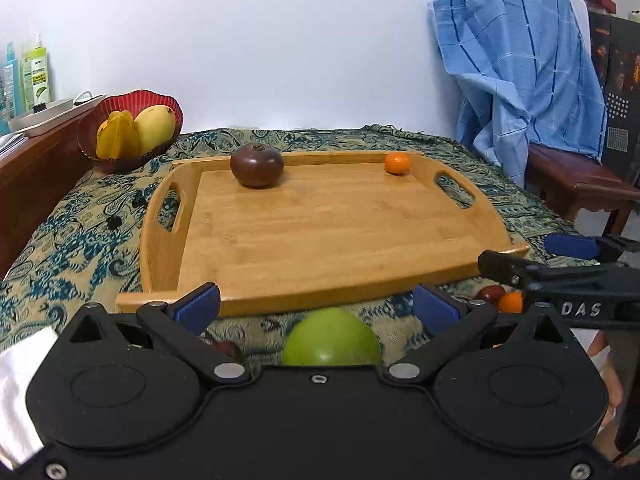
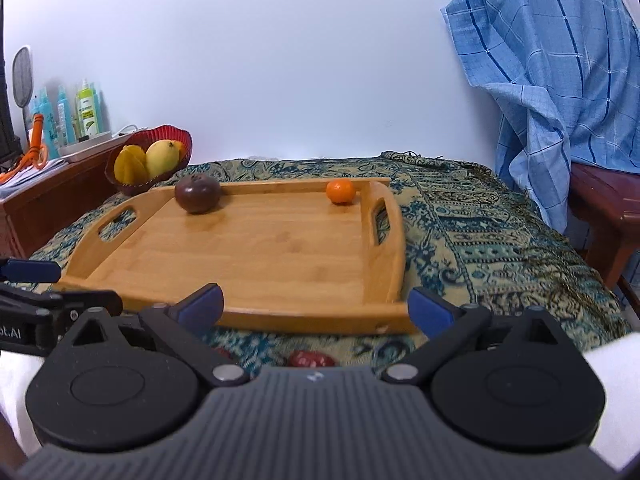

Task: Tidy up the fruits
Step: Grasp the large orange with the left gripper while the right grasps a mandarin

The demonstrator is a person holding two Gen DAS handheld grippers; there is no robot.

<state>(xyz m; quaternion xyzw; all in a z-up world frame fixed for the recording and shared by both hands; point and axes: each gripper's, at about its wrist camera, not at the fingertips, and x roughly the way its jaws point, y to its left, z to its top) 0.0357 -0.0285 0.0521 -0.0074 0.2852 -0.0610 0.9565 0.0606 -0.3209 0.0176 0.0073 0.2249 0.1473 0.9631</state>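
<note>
A wooden tray [image 1: 320, 232] [image 2: 260, 256] lies on the patterned cloth. On it sit a dark purple fruit [image 1: 257, 165] [image 2: 197, 193] at the back left and a small orange [image 1: 397, 163] [image 2: 340, 191] at the back right. My left gripper [image 1: 316, 305] is open; a green apple [image 1: 331, 338] rests on the cloth just below and between its fingers. My right gripper [image 2: 314, 305] is open above a red date [image 2: 310, 359] on the cloth. In the left wrist view, the right gripper [image 1: 560, 260] reaches in from the right, near a dark red fruit [image 1: 492, 293] and a small orange [image 1: 511, 302].
A red bowl [image 1: 130, 126] [image 2: 150, 160] with a mango and starfruit stands at the back left beside a wooden cabinet [image 1: 36, 176]. Bottles [image 2: 72, 114] stand on it. A blue checked cloth [image 1: 516, 64] hangs over a wooden bench [image 1: 576, 176] at the right.
</note>
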